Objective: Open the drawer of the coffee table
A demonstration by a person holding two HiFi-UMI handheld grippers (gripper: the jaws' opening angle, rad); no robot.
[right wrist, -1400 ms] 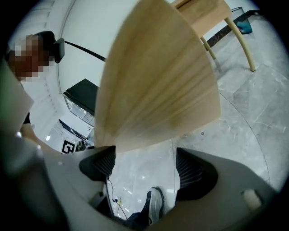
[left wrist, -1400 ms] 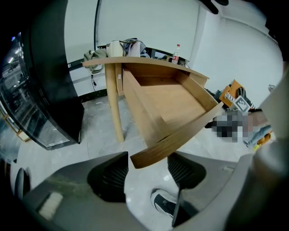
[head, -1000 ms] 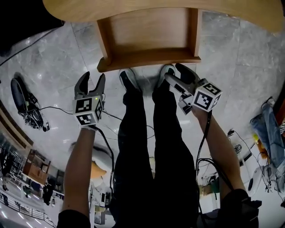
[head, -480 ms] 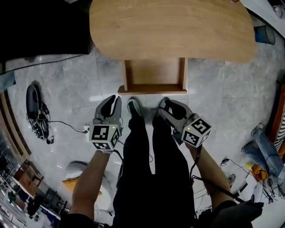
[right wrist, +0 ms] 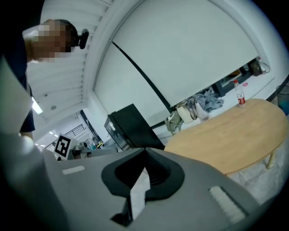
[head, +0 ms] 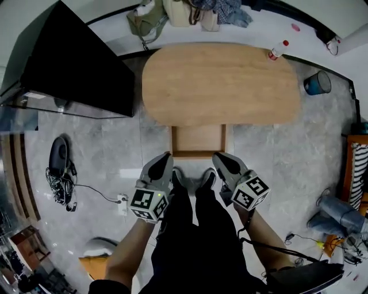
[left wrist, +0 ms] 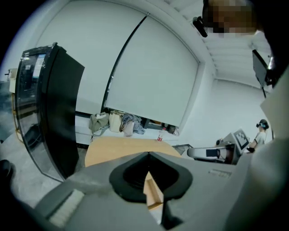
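Observation:
The oval wooden coffee table [head: 221, 83] stands ahead of me, and its drawer [head: 198, 141] sticks out from the near side, pulled open and bare inside. My left gripper [head: 165, 160] and right gripper [head: 219, 161] hang well above the floor in front of the drawer, apart from it, over the person's legs. Both are shut with nothing between the jaws. In the left gripper view the gripper [left wrist: 148, 155] has its tips touching, with the table [left wrist: 117, 149] behind. The right gripper [right wrist: 144, 151] shows the same, the table [right wrist: 226, 140] to its right.
A tall black cabinet [head: 69, 69] stands left of the table. Bags and clothes [head: 184, 11] lie behind it, a plastic bottle [head: 277, 50] on its far right corner, a blue bin [head: 317, 83] beside it. Cables and a socket strip [head: 121, 202] lie on the marble floor at left.
Both grippers rose away from the open drawer and went from open to shut. The view pulled up and back, so the whole table top now shows.

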